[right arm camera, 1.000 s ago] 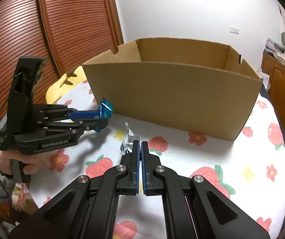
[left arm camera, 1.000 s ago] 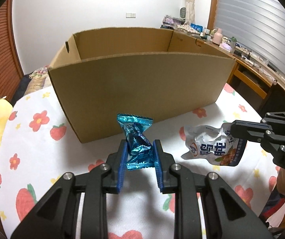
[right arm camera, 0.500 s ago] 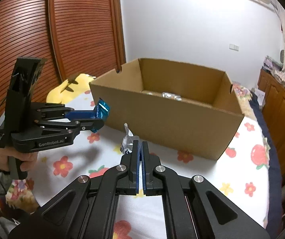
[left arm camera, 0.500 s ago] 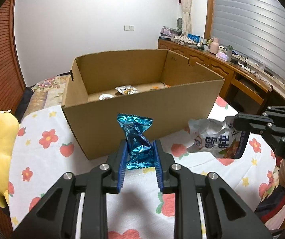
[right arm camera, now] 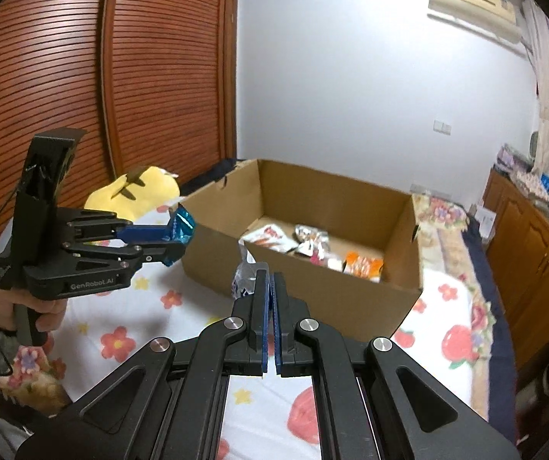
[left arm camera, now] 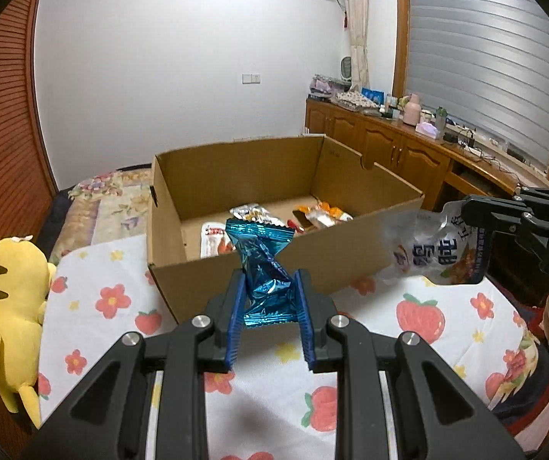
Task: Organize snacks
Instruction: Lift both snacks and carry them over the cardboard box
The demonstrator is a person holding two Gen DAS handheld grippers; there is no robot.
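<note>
A: Why both raised?
B: My left claw (left arm camera: 268, 299) is clamped on the blue candy wrapper (left arm camera: 264, 268), the right claw (right arm camera: 269, 299) pinched tight on the white pouch (left arm camera: 435, 247). Both hang just short of the cardboard box (left arm camera: 351, 257), above its rim, so they clear the wall.
A: Box contents?
B: Several snack packs (right arm camera: 312, 245) already on its floor; I'd judge these go in w/ them.

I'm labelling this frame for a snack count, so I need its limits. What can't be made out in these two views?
- Cardboard box contents: left wrist view, near wall and blue candy wrapper hide part of the floor; no full count.
- White pouch: right wrist view, right gripper fingers cover most of it; print unreadable.
- Snacks in box: right wrist view, too small and blurred to identify.
</note>
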